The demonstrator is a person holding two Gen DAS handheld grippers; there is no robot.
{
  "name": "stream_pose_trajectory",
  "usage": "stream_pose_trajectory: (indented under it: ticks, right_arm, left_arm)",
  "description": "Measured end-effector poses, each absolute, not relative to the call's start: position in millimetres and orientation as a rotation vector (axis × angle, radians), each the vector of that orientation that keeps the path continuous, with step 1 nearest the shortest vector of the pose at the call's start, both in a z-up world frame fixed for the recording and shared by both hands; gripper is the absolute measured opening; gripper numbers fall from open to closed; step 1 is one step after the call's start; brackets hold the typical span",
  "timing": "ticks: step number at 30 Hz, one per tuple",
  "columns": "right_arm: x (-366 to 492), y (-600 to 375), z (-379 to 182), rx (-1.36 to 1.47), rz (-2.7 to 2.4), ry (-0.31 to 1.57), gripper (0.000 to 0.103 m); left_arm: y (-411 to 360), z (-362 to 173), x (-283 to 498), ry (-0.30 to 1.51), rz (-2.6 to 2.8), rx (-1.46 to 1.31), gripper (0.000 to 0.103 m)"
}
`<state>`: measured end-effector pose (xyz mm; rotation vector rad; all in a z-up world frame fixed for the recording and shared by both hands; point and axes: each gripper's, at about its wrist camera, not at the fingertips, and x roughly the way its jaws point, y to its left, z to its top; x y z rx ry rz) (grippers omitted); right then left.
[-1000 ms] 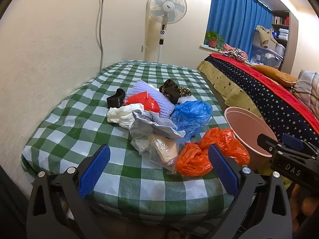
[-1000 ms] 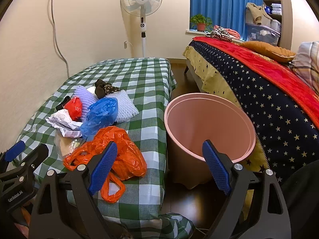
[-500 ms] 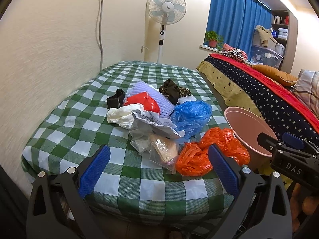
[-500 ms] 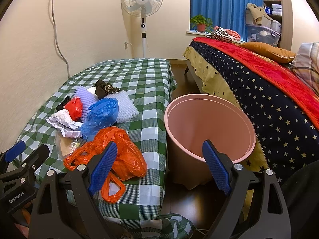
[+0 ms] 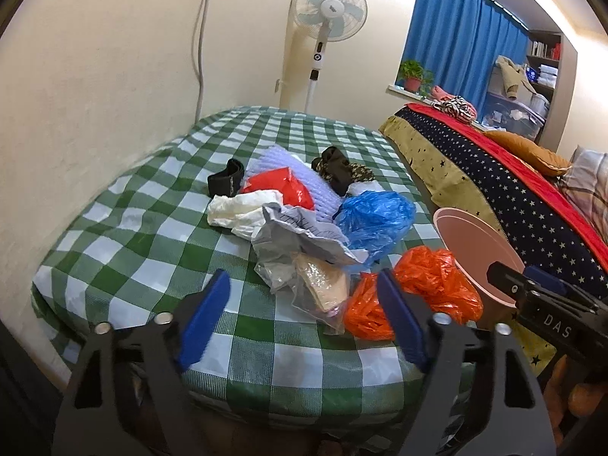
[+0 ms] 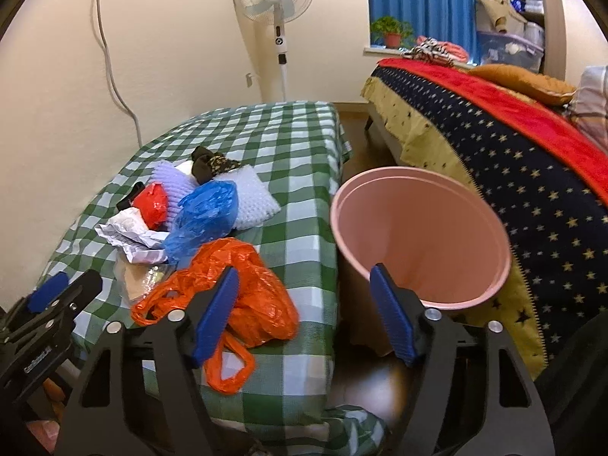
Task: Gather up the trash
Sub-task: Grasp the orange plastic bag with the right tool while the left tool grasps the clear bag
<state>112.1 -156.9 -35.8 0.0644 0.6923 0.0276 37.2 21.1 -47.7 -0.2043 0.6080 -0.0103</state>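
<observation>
Left gripper [image 5: 302, 323]: jaws have just been closing, now part-open, nothing between the pads; poised short of the pile, no contact.
Right gripper [image 6: 304, 313]: jaws likewise just been closing, part-open and empty; aimed between cloth edge and bin.
Reading: both grippers seem to be narrowing ahead of a first pick; no trash collected yet, bin [image 6: 420, 239] looks empty.

Items, near to far from the left gripper:
1. Orange bag [image 5: 418, 290]: crumpled thin plastic, just ahead and right of the right pad; one handle loop hangs over the cloth edge in the right view. Nearest the bin; likely first pick.
2. Clear bag [image 5: 307, 285]: wrinkled film over a tan pad, straight ahead.
3. Grey wrapper [image 5: 300, 233]: crushed, on top of the clear bag.
4. White bag [image 5: 237, 211]: ahead left.
5. Blue bag [image 5: 374, 220]: ahead right, puffed.
6. Red bag [image 5: 281, 186]: beyond, on lilac foam [image 5: 288, 163].
7. Black band [image 5: 224, 180]: far left.
8. Dark cloth [image 5: 338, 169]: farthest.

Bin: pink, round, on the floor right of the checked table [image 5: 133, 228], just beside its edge.
</observation>
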Motion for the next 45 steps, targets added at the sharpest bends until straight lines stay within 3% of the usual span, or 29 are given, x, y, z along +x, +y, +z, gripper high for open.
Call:
stream_pose_trajectory:
  ticks: [10, 18, 20, 23, 25, 30, 35, 45]
  right_arm:
    - [137.9, -151.3, -57.3, 0.130, 0.107, 0.775, 0.070]
    - [148.8, -144.1, -70.7, 0.128, 0.157, 0.825, 0.069]
    - [149.2, -141.5, -72.0, 0.122, 0.169, 0.832, 0.064]
    - [147.8, -138.9, -73.5, 0.113, 0.192, 0.841, 0.049]
    - [147.2, -135.9, -74.1, 0.104, 0.214, 0.845, 0.033]
    - [143.7, -129.9, -73.1, 0.070, 0.242, 0.845, 0.011]
    - [140.6, -134.6, -66.4, 0.085, 0.238, 0.822, 0.008]
    - [130.5, -143.4, -42.5, 0.106, 0.225, 0.738, 0.007]
  left_arm:
    - [28.8, -64.5, 61.6, 0.656, -0.016, -0.252, 0.065]
    - [26.6, -83.8, 78.0, 0.722, -0.038, -0.288, 0.051]
    - [25.6, -86.3, 80.1, 0.725, -0.040, -0.289, 0.051]
    - [24.9, -88.6, 82.0, 0.729, -0.049, -0.295, 0.045]
    - [24.8, -89.2, 82.5, 0.731, -0.056, -0.298, 0.041]
    - [25.2, -85.1, 81.0, 0.727, -0.052, -0.279, 0.028]
    - [32.2, -81.1, 76.8, 0.722, -0.006, -0.269, 0.022]
    - [52.5, -66.6, 62.7, 0.682, 0.083, -0.264, 0.020]
